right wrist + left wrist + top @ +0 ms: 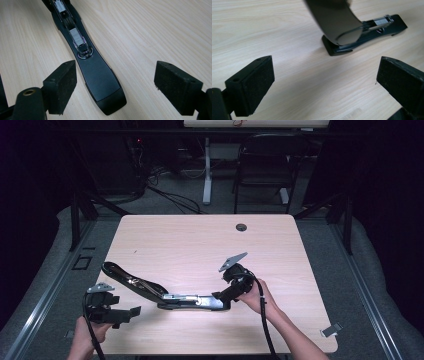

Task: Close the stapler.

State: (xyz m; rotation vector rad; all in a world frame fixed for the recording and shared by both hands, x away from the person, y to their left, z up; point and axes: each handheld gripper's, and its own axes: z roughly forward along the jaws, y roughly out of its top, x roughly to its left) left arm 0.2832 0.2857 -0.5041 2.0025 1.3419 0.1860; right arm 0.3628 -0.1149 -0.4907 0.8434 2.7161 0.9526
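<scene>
On the wooden table (200,240), a stapler (165,292) lies swung open — staple channel exposed. Right gripper (113,87) straddles its base, jaws wide, apparently to steady it; left gripper (323,82) waits nearby — gaping, empty.

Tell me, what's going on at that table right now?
Both grippers open, left gripper and right gripper. Stapler swung open on table, untouched. Nothing in the way.

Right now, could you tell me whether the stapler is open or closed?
Open: the stapler has its top arm swung back, exposing the staple channel.
</scene>
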